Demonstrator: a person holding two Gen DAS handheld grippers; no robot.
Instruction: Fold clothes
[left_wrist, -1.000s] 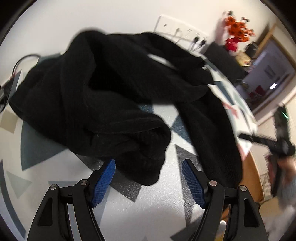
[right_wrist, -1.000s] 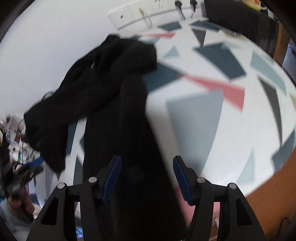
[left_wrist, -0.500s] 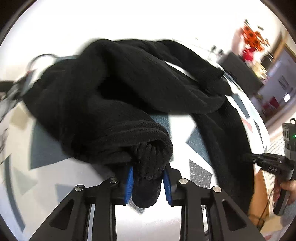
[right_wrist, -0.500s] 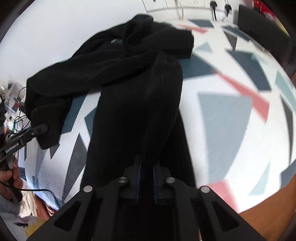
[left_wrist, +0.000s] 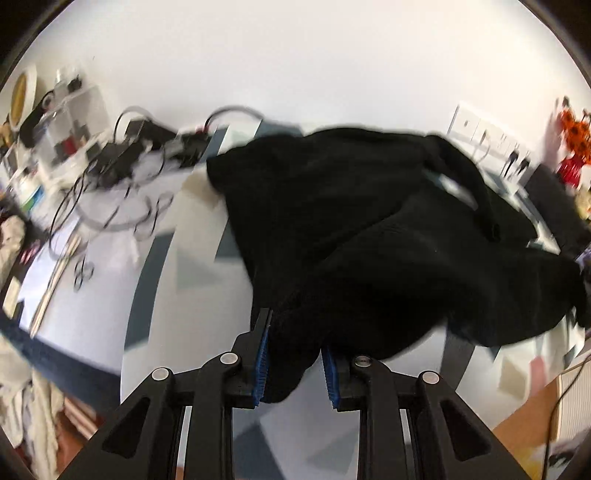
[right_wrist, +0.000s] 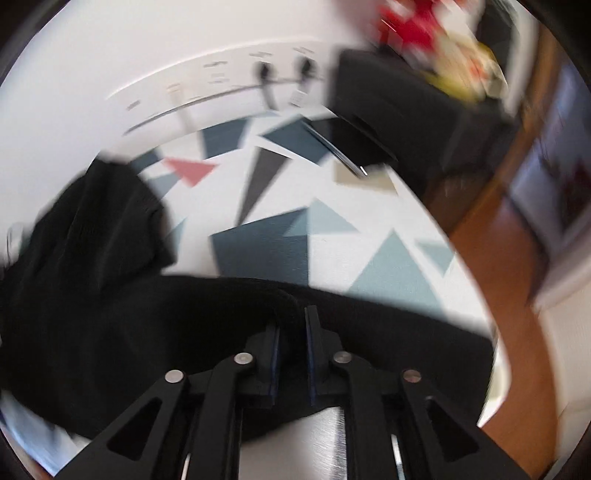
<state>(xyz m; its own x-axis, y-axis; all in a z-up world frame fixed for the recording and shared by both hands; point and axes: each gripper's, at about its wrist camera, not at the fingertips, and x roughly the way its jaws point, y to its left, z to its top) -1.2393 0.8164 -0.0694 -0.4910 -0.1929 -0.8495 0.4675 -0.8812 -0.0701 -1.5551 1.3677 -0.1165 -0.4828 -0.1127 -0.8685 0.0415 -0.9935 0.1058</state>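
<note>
Since a half-second ago, swinging away with both views blurring and the garment (left_wrist: 388, 236) dragging across the table (left_wrist: 207, 280). Left gripper (left_wrist: 293, 350) clamping a thick fold between blue pads (left_wrist: 261, 363). Right gripper (right_wrist: 291, 332) pinching a dark ridge of garment (right_wrist: 110, 314), jaws nearly touching. Lying bunched on the patterned table (right_wrist: 332, 236), cables (left_wrist: 122, 177) beyond.
</note>
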